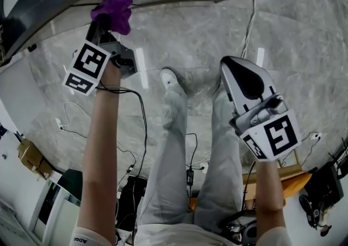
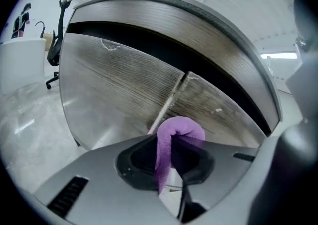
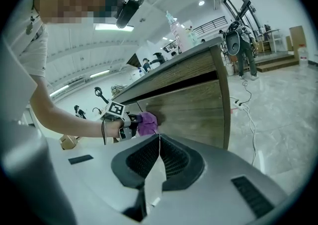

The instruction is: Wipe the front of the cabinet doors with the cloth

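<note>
Up against the cabinet doors (image 2: 119,95), my left gripper (image 2: 169,155) is clamped on the purple cloth (image 2: 180,125), looks soft and floppy so bunched mid-fold seems the spot to grab, right gripper (image 3: 159,139) closed on nothing.

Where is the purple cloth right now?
The purple cloth is pinched in the left gripper, at the upper left of the head view. It is held against the front of the cabinet doors, near the seam between them.

marble floor (image 1: 190,44); white cable (image 1: 251,19) on it | cardboard box (image 1: 28,155); office chair (image 2: 53,50)
</note>
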{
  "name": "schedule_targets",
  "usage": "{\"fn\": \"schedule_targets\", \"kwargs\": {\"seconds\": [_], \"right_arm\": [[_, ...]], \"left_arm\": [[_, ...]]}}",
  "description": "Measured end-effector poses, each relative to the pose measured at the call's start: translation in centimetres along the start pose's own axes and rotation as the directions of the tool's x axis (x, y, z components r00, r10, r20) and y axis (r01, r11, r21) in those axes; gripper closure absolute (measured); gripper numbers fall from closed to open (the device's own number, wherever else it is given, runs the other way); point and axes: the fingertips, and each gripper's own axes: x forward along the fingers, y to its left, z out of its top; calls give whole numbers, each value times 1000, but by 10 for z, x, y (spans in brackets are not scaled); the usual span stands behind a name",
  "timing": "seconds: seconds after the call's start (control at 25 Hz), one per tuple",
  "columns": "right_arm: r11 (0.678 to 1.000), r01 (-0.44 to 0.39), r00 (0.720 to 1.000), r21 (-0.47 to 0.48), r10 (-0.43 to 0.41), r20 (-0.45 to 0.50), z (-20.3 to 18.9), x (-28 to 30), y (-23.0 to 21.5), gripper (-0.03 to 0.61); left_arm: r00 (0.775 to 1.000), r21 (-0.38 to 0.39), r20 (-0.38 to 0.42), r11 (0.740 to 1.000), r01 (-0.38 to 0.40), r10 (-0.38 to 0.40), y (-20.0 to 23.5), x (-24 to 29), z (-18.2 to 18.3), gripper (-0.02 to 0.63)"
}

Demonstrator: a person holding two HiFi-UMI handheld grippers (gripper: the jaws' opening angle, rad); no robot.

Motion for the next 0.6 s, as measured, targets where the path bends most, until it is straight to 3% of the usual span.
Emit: {"fn": "schedule_targets", "kwargs": {"seconds": [0.12,0.24,0.4,0.6], "right_arm": [[1000,4,1000,2,-4,-9,-5,-28,-15,551],[1000,7,1000,1,-7,-24,-12,-56,-37,551],[1000,19,999,10,-19,-40,-29,-74,-59,551],[997,61,997,55,-59,-39,-54,-102,-86,551]], "left_arm": [[999,9,-32,1000,30,-29,-36,-7,-29,555],[993,4,-97,998,69,-68,-84,-5,-81,555],[974,11,-195,992,123,-118,-134,5,-149,555],[948,1,-278,987,161,-154,-182,30,-207,555]]}}
